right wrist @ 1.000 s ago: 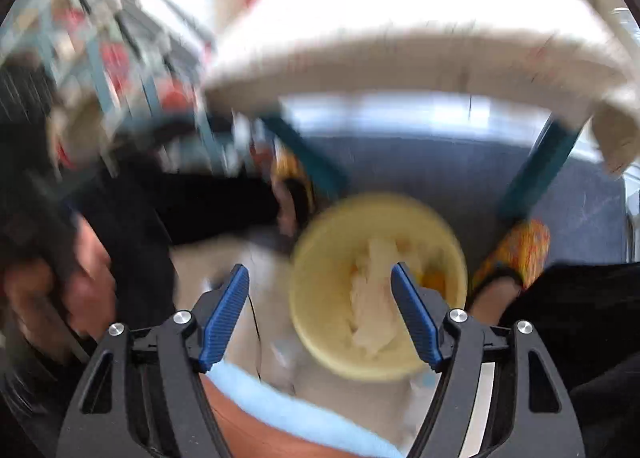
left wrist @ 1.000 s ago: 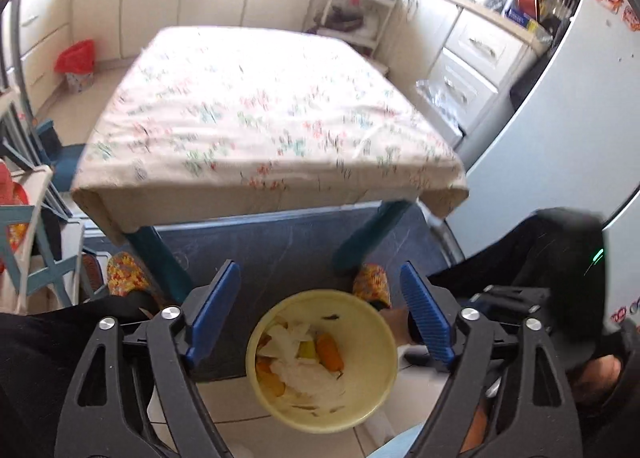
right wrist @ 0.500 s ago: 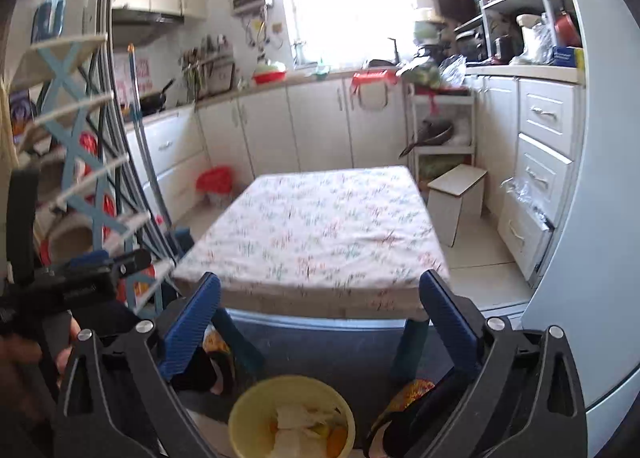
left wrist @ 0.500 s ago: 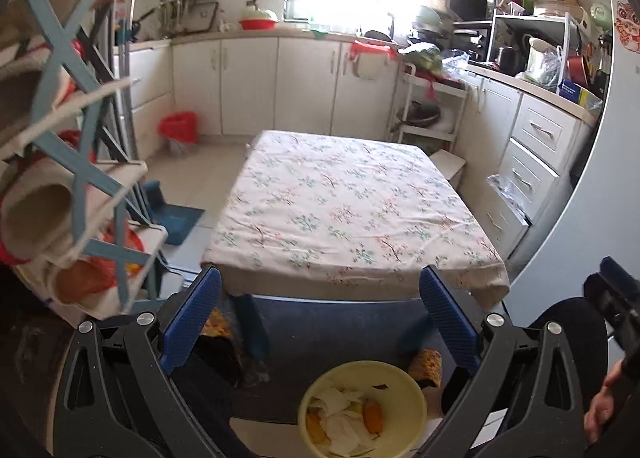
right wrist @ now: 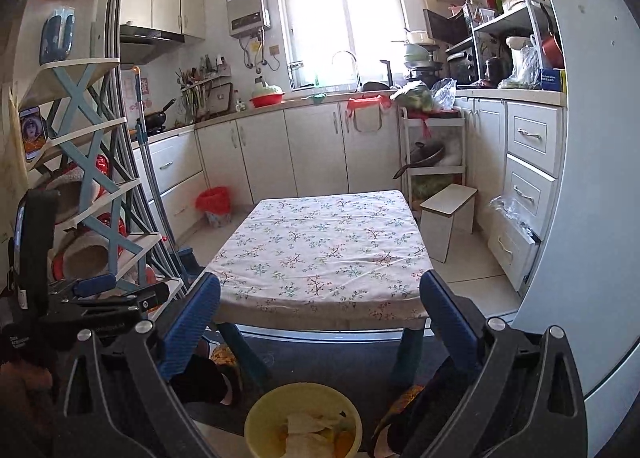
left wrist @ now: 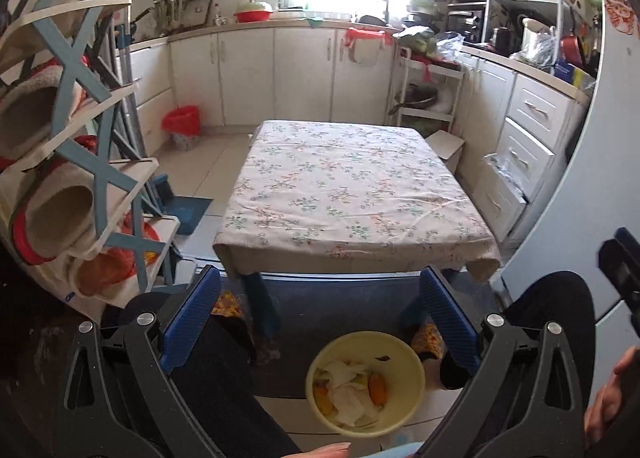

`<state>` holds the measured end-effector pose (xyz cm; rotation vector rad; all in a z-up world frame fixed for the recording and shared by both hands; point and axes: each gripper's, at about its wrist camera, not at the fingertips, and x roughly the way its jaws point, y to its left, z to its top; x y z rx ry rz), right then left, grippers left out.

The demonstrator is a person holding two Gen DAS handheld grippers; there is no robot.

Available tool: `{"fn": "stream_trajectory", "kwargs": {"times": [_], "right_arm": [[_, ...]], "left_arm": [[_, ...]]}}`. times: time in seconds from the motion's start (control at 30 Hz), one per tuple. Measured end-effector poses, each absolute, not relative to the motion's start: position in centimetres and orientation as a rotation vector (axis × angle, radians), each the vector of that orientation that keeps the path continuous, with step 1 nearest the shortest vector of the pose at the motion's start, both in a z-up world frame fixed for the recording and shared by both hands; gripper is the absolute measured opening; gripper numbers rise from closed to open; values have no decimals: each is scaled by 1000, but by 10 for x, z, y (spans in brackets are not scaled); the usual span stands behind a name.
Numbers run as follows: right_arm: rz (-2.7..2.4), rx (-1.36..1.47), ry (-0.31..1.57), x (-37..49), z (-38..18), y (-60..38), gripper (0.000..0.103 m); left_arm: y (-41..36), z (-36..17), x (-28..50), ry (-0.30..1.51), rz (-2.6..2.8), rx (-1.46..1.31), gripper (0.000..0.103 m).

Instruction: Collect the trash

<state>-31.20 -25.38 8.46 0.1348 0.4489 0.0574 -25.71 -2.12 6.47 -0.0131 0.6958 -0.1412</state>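
- My left gripper [left wrist: 320, 312] stands wide open, blue pads spread apart with nothing between them.
- My right gripper [right wrist: 320, 316] is just as wide open and also grips nothing.
- The yellow bin [left wrist: 365, 383] sits on the floor below both grippers, near my feet and in front of the table [left wrist: 352, 194].
- Inside the bin lie crumpled white tissues [left wrist: 348, 394] and orange peel [left wrist: 378, 387]; the tissues cover most of the bottom, and the peel shows at their right and left edges.
- In the right wrist view the same bin [right wrist: 260, 418] shows at the bottom edge, partly cut off, with tissue and orange bits in it.
- The table stands low on blue legs [left wrist: 262, 306] on a dark mat [left wrist: 340, 298], covered by a floral cloth whose top is bare.
- My legs in dark trousers [left wrist: 224, 370] sit on either side of the bin, with patterned slippers [left wrist: 430, 340] just beyond its rim.
- A blue and white rack [left wrist: 80, 162] stands at the left, holding rolled items.
- A small red-lined basket [left wrist: 182, 130] stands on the floor by the far cabinets, well apart from the yellow bin.
- My left hand's tool shows at the left edge of the right wrist view, beside the rack.
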Motion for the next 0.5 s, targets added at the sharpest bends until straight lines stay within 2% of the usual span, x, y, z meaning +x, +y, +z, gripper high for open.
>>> {"fn": "stream_trajectory", "kwargs": {"times": [0.5], "right_arm": [[66, 142, 490, -309, 78, -250, 96]], "left_arm": [[-38, 78, -275, 633, -116, 80, 95]]}}
